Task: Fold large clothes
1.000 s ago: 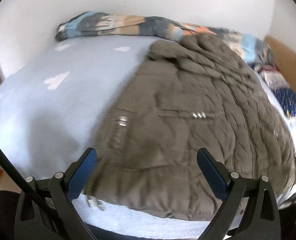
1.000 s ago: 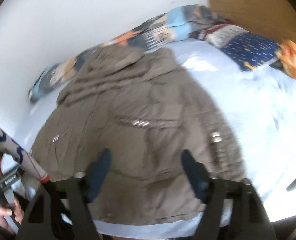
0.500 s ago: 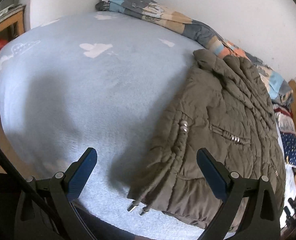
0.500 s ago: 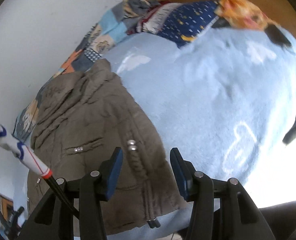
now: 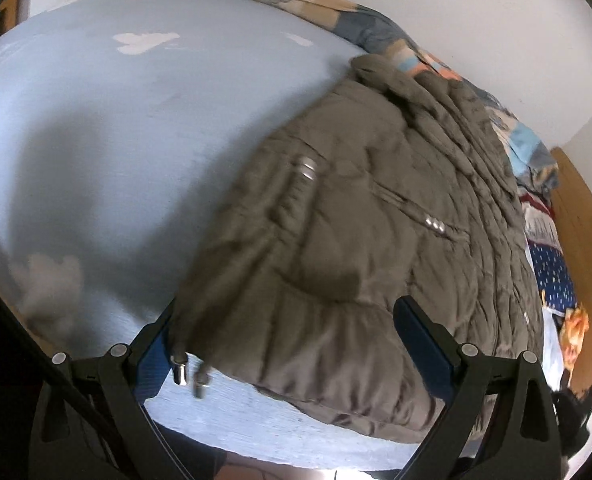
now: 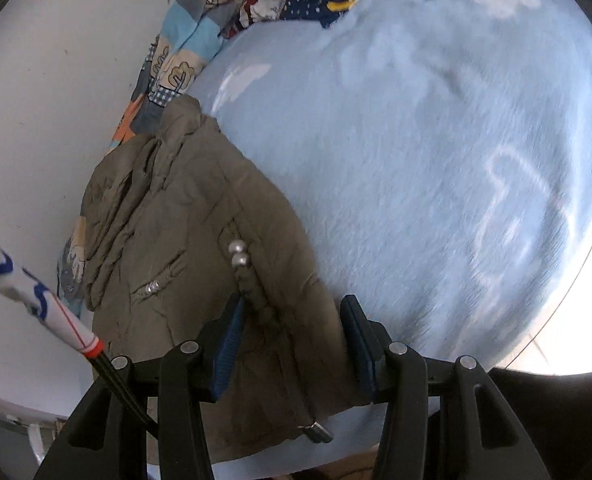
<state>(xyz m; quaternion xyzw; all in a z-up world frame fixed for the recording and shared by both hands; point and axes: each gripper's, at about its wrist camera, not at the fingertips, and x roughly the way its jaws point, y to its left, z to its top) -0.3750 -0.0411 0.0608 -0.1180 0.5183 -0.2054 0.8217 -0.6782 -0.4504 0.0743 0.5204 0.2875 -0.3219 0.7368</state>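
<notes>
A puffy olive-brown jacket (image 5: 376,240) lies flat on the light-blue blanket (image 5: 95,140), hem at 6 o'clock, collar toward the white wall (image 5: 476,8). The left gripper (image 5: 291,336) gapes wide over the hem; the right gripper (image 6: 291,336) is narrower, straddling a metal-tipped drawcord (image 6: 251,284).

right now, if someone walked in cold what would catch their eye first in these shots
A bulky brown padded jacket lies on the pale blue bed cover, its hem at the near edge of the bed. Both the left gripper and the right gripper are open above that hem. A patterned patchwork quilt is bunched along the white wall behind.
</notes>
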